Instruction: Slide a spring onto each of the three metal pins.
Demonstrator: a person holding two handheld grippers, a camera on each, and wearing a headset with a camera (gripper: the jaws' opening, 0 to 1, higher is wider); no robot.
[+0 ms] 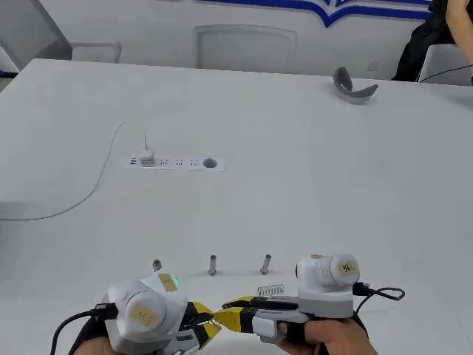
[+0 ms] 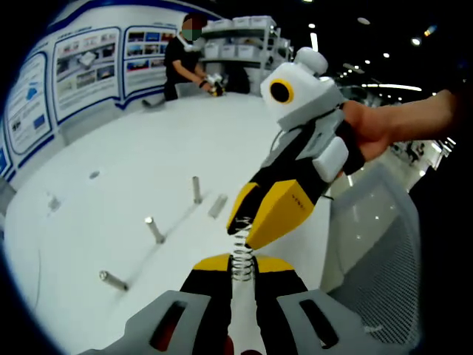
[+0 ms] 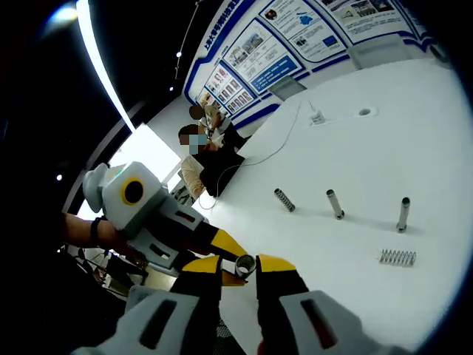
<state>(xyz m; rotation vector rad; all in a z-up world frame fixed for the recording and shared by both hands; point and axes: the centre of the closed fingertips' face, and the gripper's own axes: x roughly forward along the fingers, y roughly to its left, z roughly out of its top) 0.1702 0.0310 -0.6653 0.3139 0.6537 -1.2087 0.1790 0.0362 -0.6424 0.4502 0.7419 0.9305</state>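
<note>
At the near edge of the white table (image 1: 310,192), my left gripper (image 2: 242,266) and right gripper (image 3: 242,266) both pinch one small coiled steel spring (image 2: 240,244), apparently mid-handover. Next, I judge, one lets go; the other threads it over a bare upright metal pin (image 1: 213,265).

Your table (image 1: 295,148) reads as a smooth matt white top, barely any shine on it. The pins (image 1: 213,265) are plain grey metal, more dull satin than polished. The spring (image 2: 242,248) pinched in your jaws is thin bright metal wire, and the loose spring (image 1: 270,290) looks the same. Left gripper (image 2: 242,262) and right gripper (image 3: 238,265) — glossy white plastic shells, with jaws in smooth yellow and matt black plastic. The power strip (image 1: 174,162) is white plastic too.
</note>
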